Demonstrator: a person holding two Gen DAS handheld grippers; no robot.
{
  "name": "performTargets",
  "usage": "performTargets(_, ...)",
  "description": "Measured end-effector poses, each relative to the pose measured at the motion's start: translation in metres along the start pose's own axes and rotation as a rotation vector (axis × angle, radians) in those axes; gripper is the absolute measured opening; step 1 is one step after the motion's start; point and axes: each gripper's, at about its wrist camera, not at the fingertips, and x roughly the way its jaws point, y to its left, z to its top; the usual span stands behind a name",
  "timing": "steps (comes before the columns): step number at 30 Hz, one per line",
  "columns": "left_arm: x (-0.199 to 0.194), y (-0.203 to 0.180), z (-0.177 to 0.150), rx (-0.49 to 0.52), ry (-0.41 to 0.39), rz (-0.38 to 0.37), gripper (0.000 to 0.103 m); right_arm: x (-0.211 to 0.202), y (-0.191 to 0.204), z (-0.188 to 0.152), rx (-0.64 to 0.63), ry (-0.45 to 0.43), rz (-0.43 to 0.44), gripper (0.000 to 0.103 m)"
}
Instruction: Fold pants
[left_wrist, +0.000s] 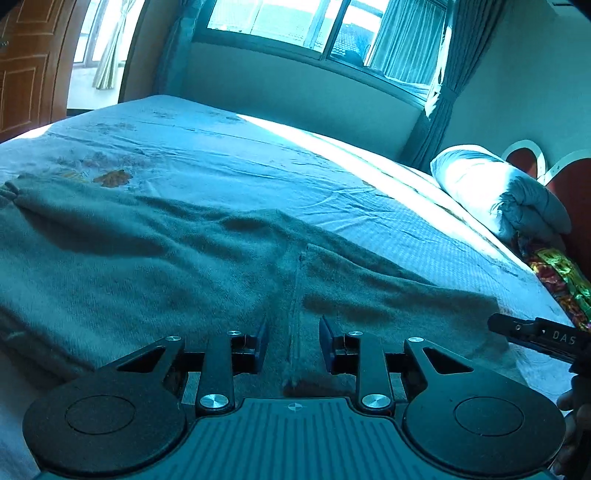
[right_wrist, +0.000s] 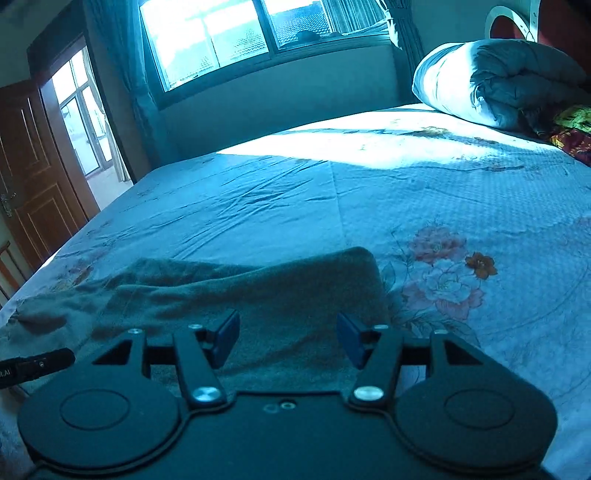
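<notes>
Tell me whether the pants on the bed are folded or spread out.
Spread out: the grey fleecy pants lie flat across the floral bedsheet, legs splayed apart.

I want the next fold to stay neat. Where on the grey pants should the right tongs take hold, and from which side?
Probably the rounded far corner of the grey pants, coming in low from the near bed edge. That end lies flat on the floral sheet with a free, clearly outlined edge, so one pad can slide under it. The right tongs already stand open above it.

Home bedroom: bed (right_wrist: 369, 192), curtained window (right_wrist: 221, 37).
</notes>
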Motion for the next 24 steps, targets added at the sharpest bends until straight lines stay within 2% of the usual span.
performTargets(2, 0.021, -0.001, 0.004, 0.024, 0.067, 0.034, 0.033, 0.021, 0.001, 0.007, -0.037, 0.063, -0.047, 0.057)
performTargets(3, 0.029, -0.002, 0.005, 0.043, 0.092, 0.034, 0.035, 0.036, 0.0, 0.007, -0.054, 0.134, -0.06, 0.062)
performTargets(4, 0.029, -0.004, 0.009, 0.059, 0.088, 0.031, 0.036, 0.045, -0.001, 0.006, -0.078, 0.176, -0.066, 0.063)
performTargets(6, 0.024, -0.006, 0.019, 0.072, 0.054, 0.022, 0.036, 0.035, 0.005, 0.012, -0.114, 0.118, -0.05, 0.061)
performTargets(7, 0.022, -0.008, 0.025, 0.076, 0.028, 0.022, 0.036, 0.027, 0.008, 0.017, -0.123, 0.061, -0.038, 0.06)
performTargets(9, 0.028, -0.015, 0.037, 0.096, 0.014, 0.003, 0.036, 0.025, 0.011, 0.026, -0.119, 0.012, -0.045, 0.061)
performTargets(11, 0.045, -0.025, 0.048, 0.11, 0.037, -0.017, 0.037, 0.043, 0.012, 0.032, -0.121, 0.05, -0.047, 0.062)
performTargets(12, 0.059, -0.029, 0.05, 0.115, 0.08, -0.021, 0.038, 0.06, 0.011, 0.031, -0.134, 0.113, -0.063, 0.063)
performTargets(13, 0.078, -0.03, 0.049, 0.118, 0.141, 0.004, 0.045, 0.072, 0.01, 0.027, -0.157, 0.151, -0.073, 0.063)
performTargets(14, 0.087, -0.029, 0.046, 0.12, 0.15, 0.008, 0.052, 0.074, 0.011, 0.024, -0.17, 0.141, -0.076, 0.063)
performTargets(18, 0.072, -0.022, 0.04, 0.117, 0.085, 0.006, 0.054, 0.039, 0.008, 0.023, -0.149, -0.002, -0.05, 0.065)
performTargets(21, 0.048, 0.005, 0.04, 0.105, 0.036, 0.066, 0.054, 0.009, -0.005, 0.015, -0.104, -0.064, -0.043, 0.066)
performTargets(24, 0.016, 0.055, 0.039, 0.08, 0.002, 0.162, 0.054, -0.022, -0.022, 0.001, -0.059, -0.13, -0.071, 0.067)
